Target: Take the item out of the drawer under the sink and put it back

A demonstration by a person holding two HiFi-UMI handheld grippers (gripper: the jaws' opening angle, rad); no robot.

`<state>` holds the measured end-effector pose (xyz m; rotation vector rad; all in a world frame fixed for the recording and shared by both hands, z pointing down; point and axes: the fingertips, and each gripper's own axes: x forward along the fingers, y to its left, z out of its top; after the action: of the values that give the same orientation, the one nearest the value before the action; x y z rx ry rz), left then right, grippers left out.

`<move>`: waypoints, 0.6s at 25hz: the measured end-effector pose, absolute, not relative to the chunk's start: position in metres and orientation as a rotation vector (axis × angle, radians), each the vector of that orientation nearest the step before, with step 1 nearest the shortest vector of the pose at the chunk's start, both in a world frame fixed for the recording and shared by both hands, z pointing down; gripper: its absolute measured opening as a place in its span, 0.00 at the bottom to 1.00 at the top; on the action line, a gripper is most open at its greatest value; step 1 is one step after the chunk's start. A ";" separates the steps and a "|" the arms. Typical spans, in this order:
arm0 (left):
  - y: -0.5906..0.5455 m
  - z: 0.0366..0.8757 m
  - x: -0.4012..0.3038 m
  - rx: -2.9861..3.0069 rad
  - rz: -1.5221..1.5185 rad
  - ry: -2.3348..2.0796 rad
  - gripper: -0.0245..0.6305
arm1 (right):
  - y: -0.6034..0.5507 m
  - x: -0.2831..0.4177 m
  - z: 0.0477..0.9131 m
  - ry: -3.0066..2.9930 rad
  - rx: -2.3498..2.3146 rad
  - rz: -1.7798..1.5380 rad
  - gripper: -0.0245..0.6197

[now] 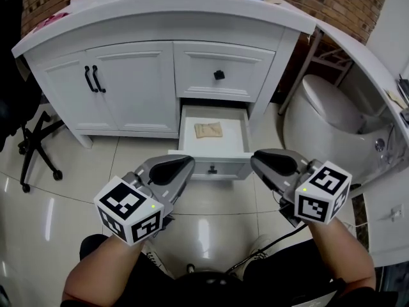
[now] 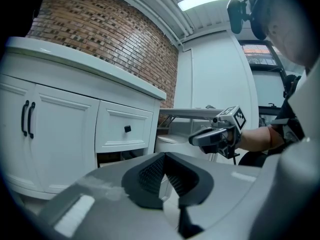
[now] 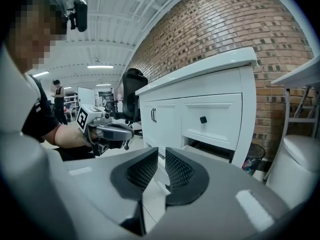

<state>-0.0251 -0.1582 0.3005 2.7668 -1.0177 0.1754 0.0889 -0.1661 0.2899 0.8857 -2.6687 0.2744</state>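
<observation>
The bottom drawer [image 1: 214, 164] of the white sink cabinet is pulled out, and a flat tan packet [image 1: 208, 130] lies on its floor. Both grippers hover above the tiled floor just in front of the drawer, apart from it. My left gripper [image 1: 185, 164] [image 2: 164, 156] is at the drawer's left front corner, its pads meeting at the tips and nothing held. My right gripper [image 1: 259, 160] [image 3: 161, 151] is at the right front corner. A narrow gap shows between its pads, with nothing in it. Each gripper view shows the other gripper in the distance: the right gripper [image 2: 197, 140], the left gripper [image 3: 127, 132].
Above the open drawer is a shut drawer with a black knob [image 1: 219, 75], and left of it two cabinet doors with black handles [image 1: 94, 78]. A white toilet [image 1: 332, 110] stands to the right, an office chair [image 1: 32, 139] to the left. A bin [image 3: 255, 166] sits beside the cabinet.
</observation>
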 end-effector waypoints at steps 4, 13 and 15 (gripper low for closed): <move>-0.159 0.298 -0.029 2.764 0.162 -1.022 0.05 | -0.189 0.082 0.293 -2.591 0.796 0.175 0.18; -0.161 0.309 -0.028 2.749 0.192 -1.005 0.05 | -0.269 0.048 0.318 -2.419 0.703 -0.070 0.18; -0.161 0.310 -0.024 2.755 0.196 -0.990 0.05 | -0.286 0.040 0.327 -2.383 0.680 -0.106 0.18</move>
<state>-0.0244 -0.1608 0.3100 2.7551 -0.9901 0.1961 0.0402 -0.2859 0.3266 0.6804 -2.3828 -0.1062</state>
